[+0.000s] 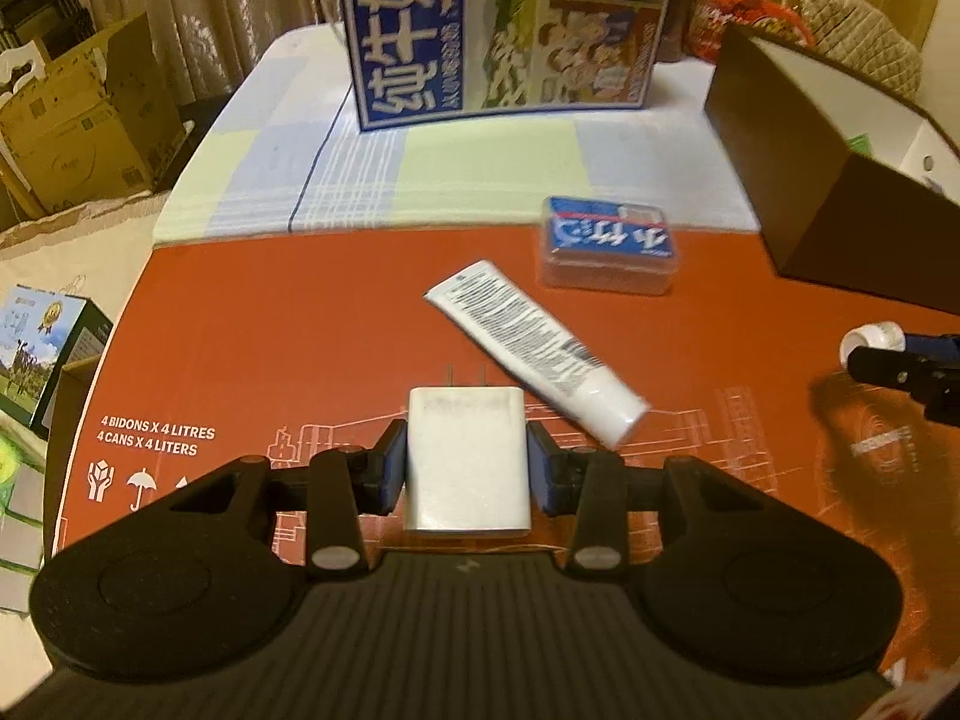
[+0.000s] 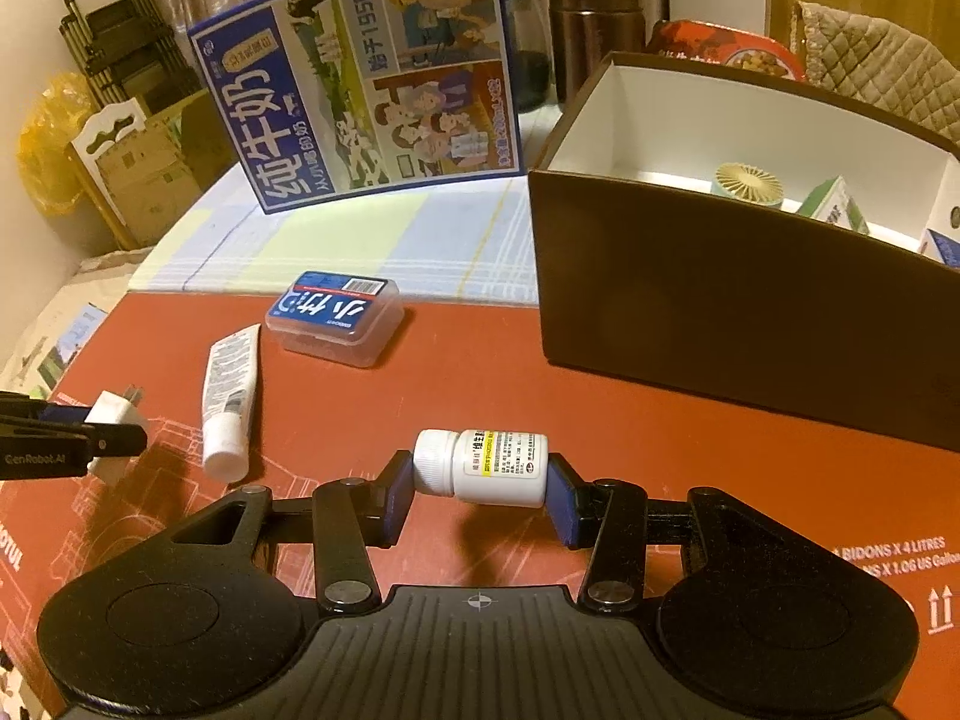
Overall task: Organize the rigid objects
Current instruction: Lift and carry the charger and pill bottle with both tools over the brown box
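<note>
Pill bottle (image 2: pixel 483 468): sideways in my right claw (image 2: pixel 480 495), pinched end to end, cap pointing left
Charger (image 1: pixel 467 461): squeezed in my left claw (image 1: pixel 467 468), prongs aimed away
Nearby: tube (image 1: pixel 537 351), brown box (image 2: pixel 738 312)

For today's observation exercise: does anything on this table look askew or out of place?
The white tube lies flat, loose on the red board, beside the clear plastic case, both outside the brown box. Nothing looks spilled or damaged.

Left hand-held gripper (image 1: pixel 468 468), right hand-held gripper (image 2: pixel 480 489): matte black, ribbed body, blue pads, silver screws.
</note>
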A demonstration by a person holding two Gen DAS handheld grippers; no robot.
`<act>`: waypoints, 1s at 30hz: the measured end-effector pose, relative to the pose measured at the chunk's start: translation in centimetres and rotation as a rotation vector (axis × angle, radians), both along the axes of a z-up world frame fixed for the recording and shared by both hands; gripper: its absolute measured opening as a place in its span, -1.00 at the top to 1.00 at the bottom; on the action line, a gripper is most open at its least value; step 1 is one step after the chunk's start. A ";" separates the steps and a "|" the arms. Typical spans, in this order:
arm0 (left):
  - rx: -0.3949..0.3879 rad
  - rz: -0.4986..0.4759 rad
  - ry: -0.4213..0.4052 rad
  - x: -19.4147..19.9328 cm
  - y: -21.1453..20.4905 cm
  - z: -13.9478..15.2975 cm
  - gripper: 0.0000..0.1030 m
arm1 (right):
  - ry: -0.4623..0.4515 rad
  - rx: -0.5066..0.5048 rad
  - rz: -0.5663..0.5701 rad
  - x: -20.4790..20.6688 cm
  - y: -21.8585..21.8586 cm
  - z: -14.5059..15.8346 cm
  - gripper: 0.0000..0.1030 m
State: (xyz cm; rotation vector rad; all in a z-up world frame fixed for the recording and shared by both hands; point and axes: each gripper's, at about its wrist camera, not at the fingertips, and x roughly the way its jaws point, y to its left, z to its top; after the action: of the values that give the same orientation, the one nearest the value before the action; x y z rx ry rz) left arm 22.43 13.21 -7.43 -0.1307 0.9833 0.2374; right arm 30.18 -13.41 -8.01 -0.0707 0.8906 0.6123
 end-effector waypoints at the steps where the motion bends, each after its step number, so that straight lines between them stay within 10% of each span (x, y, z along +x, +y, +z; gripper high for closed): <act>1: -0.001 -0.005 -0.010 -0.2 -0.4 0.4 0.30 | -0.002 0.004 -0.001 -0.2 -0.3 0.2 0.16; 30: -0.036 -0.332 -0.211 6.8 -17.1 8.8 0.29 | -0.086 0.088 -0.162 0.8 -13.5 7.0 0.16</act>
State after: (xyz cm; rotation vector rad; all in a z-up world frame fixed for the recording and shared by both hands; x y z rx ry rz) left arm 29.25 -3.88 1.41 -0.0234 0.7853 -0.0971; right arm 30.95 -26.92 -1.06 0.0534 0.7773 0.4931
